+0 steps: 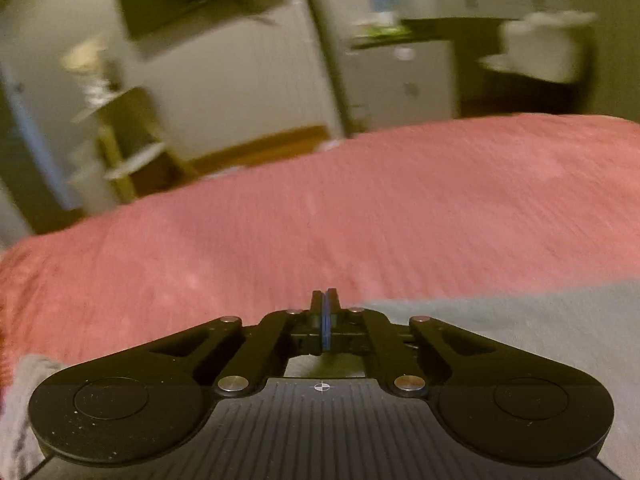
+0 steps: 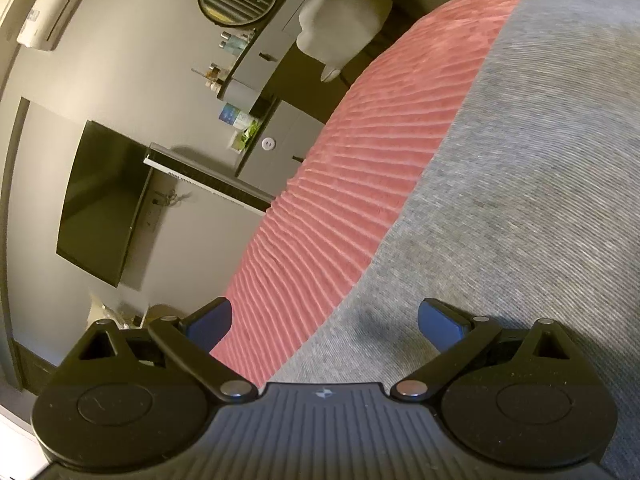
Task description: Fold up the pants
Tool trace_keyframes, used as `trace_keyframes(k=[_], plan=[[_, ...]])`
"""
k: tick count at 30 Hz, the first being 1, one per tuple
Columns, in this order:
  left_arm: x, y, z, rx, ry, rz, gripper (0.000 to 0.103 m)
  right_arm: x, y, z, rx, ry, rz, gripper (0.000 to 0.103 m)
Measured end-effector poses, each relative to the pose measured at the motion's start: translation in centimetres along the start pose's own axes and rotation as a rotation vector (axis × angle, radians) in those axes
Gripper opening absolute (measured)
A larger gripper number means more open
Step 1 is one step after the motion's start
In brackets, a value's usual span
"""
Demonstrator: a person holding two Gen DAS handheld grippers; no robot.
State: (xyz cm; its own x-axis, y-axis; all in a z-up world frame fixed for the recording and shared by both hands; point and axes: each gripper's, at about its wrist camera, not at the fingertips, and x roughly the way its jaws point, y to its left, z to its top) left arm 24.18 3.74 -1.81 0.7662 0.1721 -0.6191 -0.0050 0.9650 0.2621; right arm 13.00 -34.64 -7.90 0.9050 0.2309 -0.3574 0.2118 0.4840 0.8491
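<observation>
Grey pants (image 2: 520, 184) spread flat on pink bedspread (image 2: 344, 184), covering its right part in right wrist view. Left gripper (image 1: 325, 300) low over pants edge, jaws clenched pad to pad; pic blurred, prob. no cloth pinched between. Right gripper (image 2: 324, 320) just above pants/bedspread border, jaws released wide, nothing gripped. TV (image 2: 100, 200) on wall beyond bedspread.

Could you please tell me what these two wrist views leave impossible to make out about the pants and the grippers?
- Left wrist view: the left gripper is shut, but motion blur hides whether any gray pants fabric is pinched.
- Both views: the pants run off the edges, so waistband, legs and fold state are unknown.
- Right wrist view: the open right gripper hovers over the pants' edge on the pink bedspread; contact is unclear.
</observation>
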Motion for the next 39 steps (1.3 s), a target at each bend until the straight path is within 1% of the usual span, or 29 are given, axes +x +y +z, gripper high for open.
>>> trace_keyframes(k=[1,2,4,6,7,8,10,12,13,14,15,17,18,19,21,23,24,25,26,27,28,29,31,32,33,34,35,36,39], plan=[[0.5,0.2,0.2,-0.026,0.034,0.006,0.002,0.0,-0.1,0.1,0.004,0.000,0.002,0.099],[0.6,0.5,0.3,-0.058,0.069,-0.021,0.002,0.0,-0.2,0.2,0.010,0.000,0.006,0.099],[-0.8,0.4,0.0,-0.097,0.077,-0.116,0.002,-0.2,-0.4,0.3,0.030,-0.006,0.018,0.099],[-3.5,-0.5,-1.0,-0.045,0.031,-0.162,0.020,-0.4,-0.4,0.5,0.044,-0.005,0.068,0.099],[-4.9,-1.0,-1.7,-0.024,0.009,-0.194,0.041,-0.2,-0.2,0.5,0.043,0.018,0.115,0.099],[-6.3,-1.4,-2.5,-0.010,-0.013,-0.227,0.055,0.2,0.0,0.4,0.045,0.063,0.175,0.099],[-8.1,-1.9,-3.8,-0.008,-0.013,-0.304,0.058,1.8,0.5,-0.3,0.088,0.229,0.324,0.099],[-8.8,-2.5,-4.8,-0.007,0.020,-0.433,0.059,4.0,0.3,-1.5,0.182,0.404,0.413,0.099],[-8.7,-2.8,-5.1,0.003,0.041,-0.470,0.059,4.8,-0.1,-2.1,0.218,0.448,0.418,0.099],[-8.5,-3.4,-5.3,0.019,0.053,-0.478,0.060,5.5,-0.4,-2.5,0.228,0.467,0.406,0.099],[-8.1,-4.1,-5.5,0.036,0.065,-0.461,0.060,6.2,-0.6,-2.6,0.210,0.469,0.390,0.099],[-7.0,-5.3,-5.3,0.061,0.093,-0.469,0.059,6.8,-0.7,-2.5,0.200,0.433,0.379,0.099],[-6.5,-6.1,-5.0,0.066,0.101,-0.490,0.059,6.4,-0.7,-2.3,0.210,0.378,0.375,0.098],[-6.0,-7.0,-4.8,0.078,0.103,-0.498,0.059,5.5,-0.4,-1.8,0.177,0.296,0.350,0.098],[-5.1,-8.9,-4.1,0.134,0.080,-0.480,0.058,2.8,1.0,-0.7,-0.046,0.088,0.216,0.099],[-3.8,-10.4,-3.8,0.186,0.065,-0.426,0.058,0.8,1.9,0.1,-0.171,-0.059,0.107,0.099],[-3.2,-11.1,-3.7,0.218,0.043,-0.386,0.060,0.1,1.7,0.7,-0.161,-0.097,0.088,0.099],[-2.8,-11.7,-3.7,0.248,0.010,-0.350,0.066,-0.5,1.2,1.5,-0.111,-0.115,0.095,0.099],[-2.5,-12.3,-3.7,0.271,-0.033,-0.295,0.061,-0.9,0.7,2.0,-0.068,-0.126,0.097,0.099],[-1.9,-12.9,-3.6,0.309,-0.068,-0.175,0.058,-1.4,0.1,2.5,-0.026,-0.148,0.097,0.099],[-0.8,-13.2,-3.2,0.345,-0.064,-0.055,0.042,-1.8,-0.2,2.8,-0.011,-0.177,0.078,0.099],[0.4,-12.7,-2.9,0.337,-0.027,0.000,0.041,-2.2,-0.4,3.0,-0.020,-0.215,0.034,0.099],[0.3,-9.6,-1.8,0.166,0.041,-0.098,0.041,-2.9,-0.3,3.1,-0.070,-0.287,-0.049,0.099],[-0.6,-7.8,-1.6,0.085,0.061,-0.172,0.042,-3.0,-0.3,3.1,-0.085,-0.313,-0.080,0.099],[-2.0,-6.3,-1.8,0.031,0.055,-0.231,0.044,-3.0,-0.3,3.1,-0.096,-0.336,-0.102,0.099],[-3.4,-4.9,-2.4,-0.003,0.039,-0.266,0.057,-2.8,-0.1,2.9,-0.102,-0.348,-0.112,0.099],[-5.1,-3.9,-3.4,-0.021,0.024,-0.278,0.076,-2.5,0.0,2.7,-0.114,-0.350,-0.132,0.099],[-6.8,-3.1,-4.5,-0.030,0.007,-0.273,0.080,-2.0,0.1,2.5,-0.134,-0.346,-0.148,0.099],[-11.2,-0.9,-8.4,-0.004,-0.029,-0.279,0.083,-1.5,0.3,2.0,-0.223,-0.309,-0.197,0.099]])
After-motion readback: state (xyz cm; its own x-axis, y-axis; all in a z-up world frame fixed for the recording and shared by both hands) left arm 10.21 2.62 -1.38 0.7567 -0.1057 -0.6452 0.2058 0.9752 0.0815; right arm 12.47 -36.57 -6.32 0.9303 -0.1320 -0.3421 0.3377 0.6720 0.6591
